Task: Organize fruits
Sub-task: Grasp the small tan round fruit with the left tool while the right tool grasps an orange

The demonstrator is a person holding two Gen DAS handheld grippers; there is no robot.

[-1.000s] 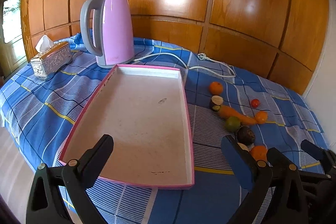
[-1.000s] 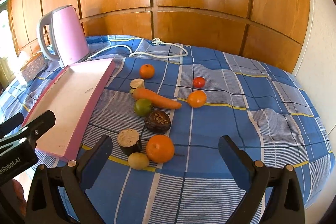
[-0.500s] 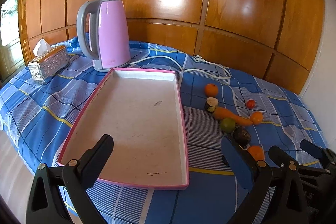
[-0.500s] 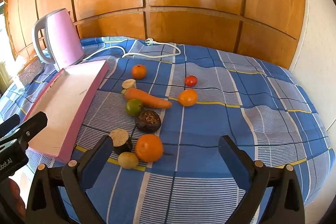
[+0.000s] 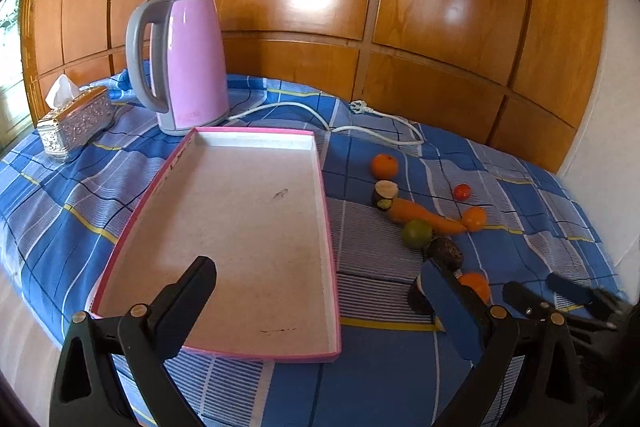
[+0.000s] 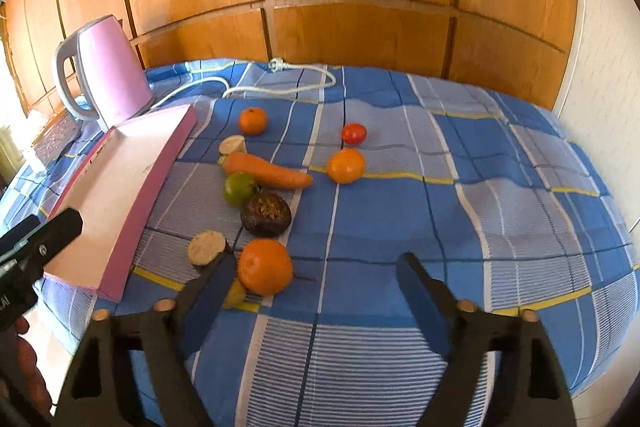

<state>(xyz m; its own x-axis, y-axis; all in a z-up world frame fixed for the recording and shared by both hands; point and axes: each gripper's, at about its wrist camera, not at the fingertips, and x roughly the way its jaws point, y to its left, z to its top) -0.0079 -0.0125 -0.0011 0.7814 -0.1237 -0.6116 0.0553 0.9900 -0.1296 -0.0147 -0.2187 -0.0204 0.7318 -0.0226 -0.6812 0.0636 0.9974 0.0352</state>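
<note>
Several fruits lie on the blue checked cloth, right of a pink-rimmed tray (image 5: 248, 211) with a bare white floor. Nearest is a big orange (image 6: 265, 267), with a small yellow fruit (image 6: 236, 293) and a cut piece (image 6: 206, 247) beside it. Behind them are a dark brown fruit (image 6: 266, 213), a lime (image 6: 239, 189), a carrot (image 6: 266, 171), a second orange (image 6: 346, 165) and a tomato (image 6: 353, 133). My right gripper (image 6: 316, 261) is closing. The big orange sits just inside its left finger, far from the right one. My left gripper (image 5: 316, 269) hangs open over the tray's near end.
A pink kettle (image 5: 184, 59) stands behind the tray, its white cord (image 5: 360, 119) trailing across the cloth to the right. A silver tissue box (image 5: 76, 123) sits at the far left. Wood panelling backs the table, and a white wall closes the right side.
The right gripper's jaws have narrowed and it has moved in on the near orange, which now sits by the left finger. The left gripper has stayed open over the tray.
</note>
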